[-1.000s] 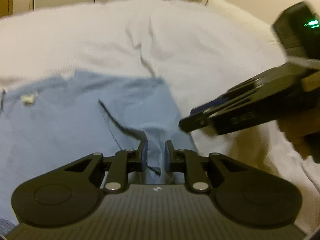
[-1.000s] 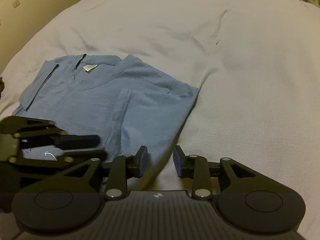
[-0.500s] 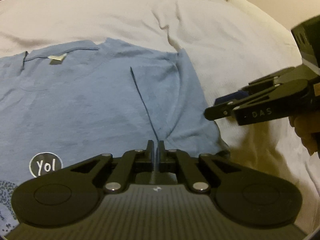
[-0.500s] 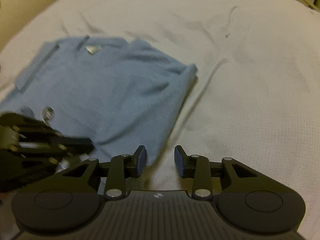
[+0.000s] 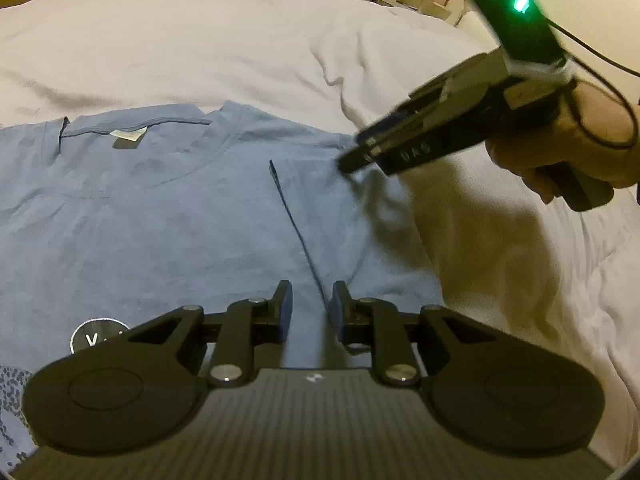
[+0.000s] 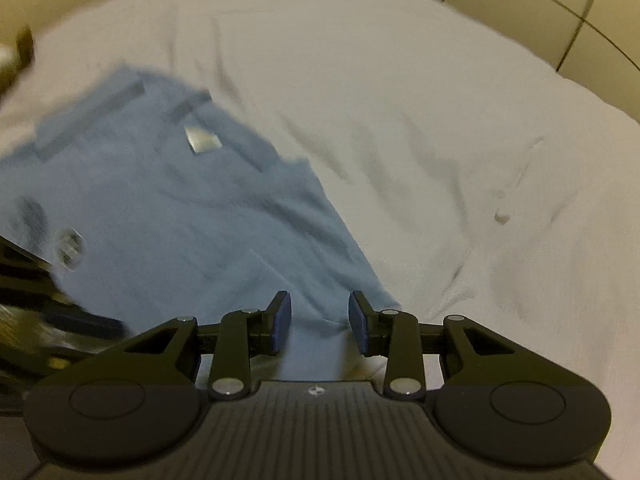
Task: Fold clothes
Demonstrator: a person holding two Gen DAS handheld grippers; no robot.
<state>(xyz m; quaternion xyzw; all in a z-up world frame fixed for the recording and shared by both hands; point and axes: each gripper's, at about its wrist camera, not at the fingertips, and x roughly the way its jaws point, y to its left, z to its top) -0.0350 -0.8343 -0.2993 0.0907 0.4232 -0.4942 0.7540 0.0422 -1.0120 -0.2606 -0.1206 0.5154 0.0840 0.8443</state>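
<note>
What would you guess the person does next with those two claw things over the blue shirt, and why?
Probably lower the right gripper and pinch the blue T-shirt at its near side edge. Both it and the left gripper are open and empty, and the shirt lies flat on the white bedspread with that side tucked in.

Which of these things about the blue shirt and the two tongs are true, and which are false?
1. The blue shirt lies on a white bedspread. True.
2. The left tongs are squeezing the shirt. False: they are open, with a gap between the pads.
3. The right tongs are open. True.
4. The shirt's neck label is hidden. False: it shows at the collar.
5. A green light glows on the right-hand tool. True.
6. The shirt is red. False: it is blue.
</note>
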